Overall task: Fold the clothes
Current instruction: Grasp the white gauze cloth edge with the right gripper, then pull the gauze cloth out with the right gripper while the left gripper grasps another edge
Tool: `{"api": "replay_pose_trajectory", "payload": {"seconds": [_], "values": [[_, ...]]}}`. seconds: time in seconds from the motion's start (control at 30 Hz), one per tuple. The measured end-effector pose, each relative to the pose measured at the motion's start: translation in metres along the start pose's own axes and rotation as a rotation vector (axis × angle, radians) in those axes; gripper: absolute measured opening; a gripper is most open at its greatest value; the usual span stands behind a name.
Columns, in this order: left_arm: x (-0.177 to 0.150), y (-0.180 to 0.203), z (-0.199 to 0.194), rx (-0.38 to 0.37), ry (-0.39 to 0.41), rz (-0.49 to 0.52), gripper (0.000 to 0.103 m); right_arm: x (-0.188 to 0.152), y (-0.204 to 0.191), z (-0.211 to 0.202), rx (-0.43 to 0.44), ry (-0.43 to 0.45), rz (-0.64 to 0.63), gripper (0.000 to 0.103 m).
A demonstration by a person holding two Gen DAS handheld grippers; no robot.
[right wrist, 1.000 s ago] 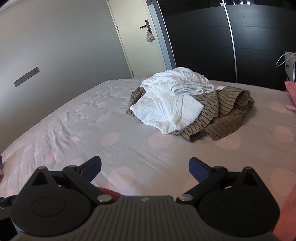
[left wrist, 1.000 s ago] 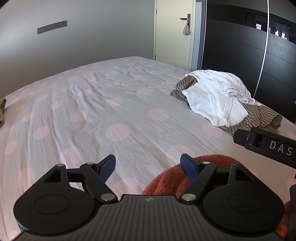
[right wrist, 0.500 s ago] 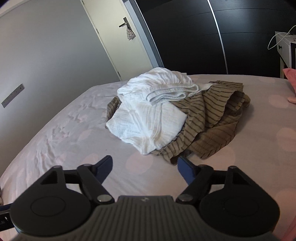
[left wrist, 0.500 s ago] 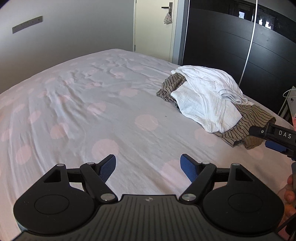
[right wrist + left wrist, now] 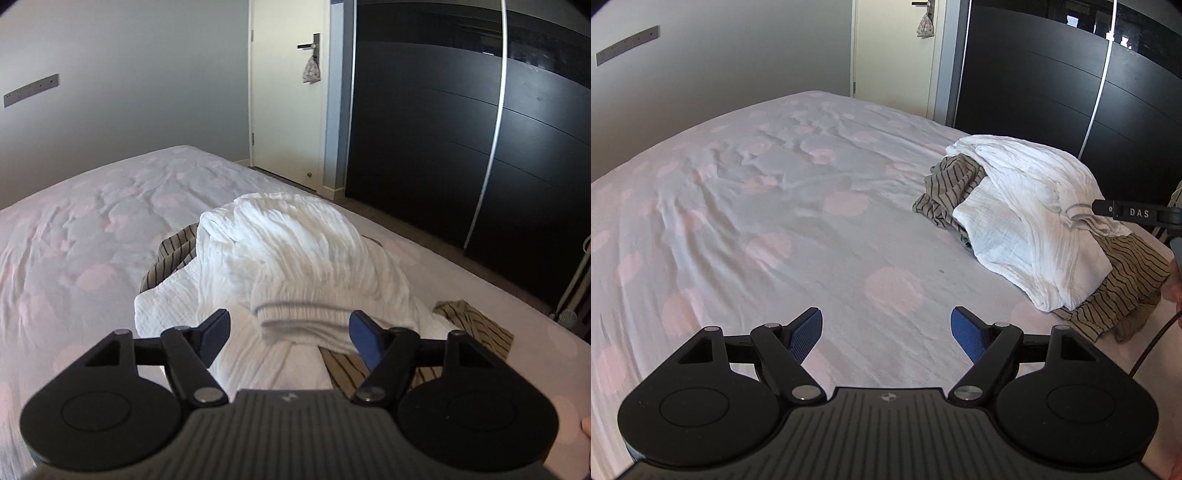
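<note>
A crumpled white garment (image 5: 1027, 221) lies on top of a brown striped garment (image 5: 949, 188) on the right side of the bed (image 5: 757, 203). My left gripper (image 5: 886, 332) is open over bare sheet, left of the pile, with nothing between its fingers. My right gripper (image 5: 286, 328) is open right at the pile. The white garment's (image 5: 295, 251) rolled hem lies between its fingertips, and the pads do not press on it. The striped cloth (image 5: 173, 258) shows under and beside the white one. One of the right gripper's fingers (image 5: 1123, 212) shows over the pile in the left wrist view.
The sheet is pale with pink dots and wrinkled towards the far side. A dark wardrobe (image 5: 443, 129) runs along the right, past the bed's edge. A closed door (image 5: 284, 92) with a small bag on its handle stands behind the bed.
Both grippers have moved across the bed towards the clothes pile. The right one has reached the white garment with narrower jaws. A rust-red cloth has left the left wrist view.
</note>
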State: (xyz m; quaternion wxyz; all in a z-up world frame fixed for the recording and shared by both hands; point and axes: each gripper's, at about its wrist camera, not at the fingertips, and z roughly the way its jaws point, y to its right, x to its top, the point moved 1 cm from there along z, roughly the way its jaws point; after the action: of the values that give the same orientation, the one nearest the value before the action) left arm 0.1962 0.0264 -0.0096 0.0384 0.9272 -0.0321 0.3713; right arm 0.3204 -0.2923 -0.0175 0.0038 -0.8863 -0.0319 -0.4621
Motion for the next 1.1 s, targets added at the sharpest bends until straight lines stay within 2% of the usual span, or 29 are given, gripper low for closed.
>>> {"api": "replay_pose_trajectory", "payload": {"seconds": [0.23, 0.27, 0.3, 0.33, 0.37, 0.4, 0.43, 0.5, 0.63, 0.73, 0.9, 1.1], "values": [[-0.010, -0.033, 0.006, 0.073, -0.057, -0.052, 0.076, 0.014, -0.010, 0.051, -0.025, -0.061, -0.109, 0.072], [-0.011, -0.038, 0.004, 0.087, -0.061, -0.059, 0.076, 0.014, -0.009, 0.055, -0.024, -0.074, -0.102, 0.068], [-0.013, -0.043, 0.002, 0.101, -0.064, -0.065, 0.076, 0.014, -0.007, 0.059, -0.020, -0.090, -0.091, 0.058], [-0.014, -0.047, -0.001, 0.115, -0.067, -0.072, 0.076, 0.014, -0.005, 0.062, -0.012, -0.105, -0.076, 0.057], [-0.016, -0.052, -0.004, 0.128, -0.070, -0.078, 0.076, 0.015, -0.004, 0.062, -0.004, -0.113, -0.066, 0.049], [-0.018, -0.056, -0.009, 0.138, -0.069, -0.082, 0.076, 0.015, -0.004, 0.061, 0.001, -0.117, -0.058, 0.026], [-0.019, -0.059, -0.014, 0.148, -0.067, -0.084, 0.076, 0.018, -0.006, 0.058, 0.012, -0.117, -0.060, 0.019], [-0.022, -0.065, -0.026, 0.173, -0.061, -0.083, 0.076, 0.024, -0.013, 0.048, 0.041, -0.114, -0.072, 0.018], [-0.030, -0.076, -0.054, 0.226, -0.040, -0.092, 0.076, 0.034, -0.052, 0.013, 0.147, -0.089, -0.129, 0.017], [-0.038, -0.085, -0.079, 0.257, -0.027, -0.113, 0.076, 0.034, -0.098, -0.021, 0.268, -0.083, -0.170, 0.017], [-0.055, -0.101, -0.128, 0.321, 0.006, -0.134, 0.076, 0.018, -0.184, -0.085, 0.473, -0.078, -0.234, 0.017], [-0.092, -0.126, -0.186, 0.401, 0.032, -0.181, 0.076, -0.009, -0.279, -0.158, 0.706, -0.092, -0.266, 0.017]]}}
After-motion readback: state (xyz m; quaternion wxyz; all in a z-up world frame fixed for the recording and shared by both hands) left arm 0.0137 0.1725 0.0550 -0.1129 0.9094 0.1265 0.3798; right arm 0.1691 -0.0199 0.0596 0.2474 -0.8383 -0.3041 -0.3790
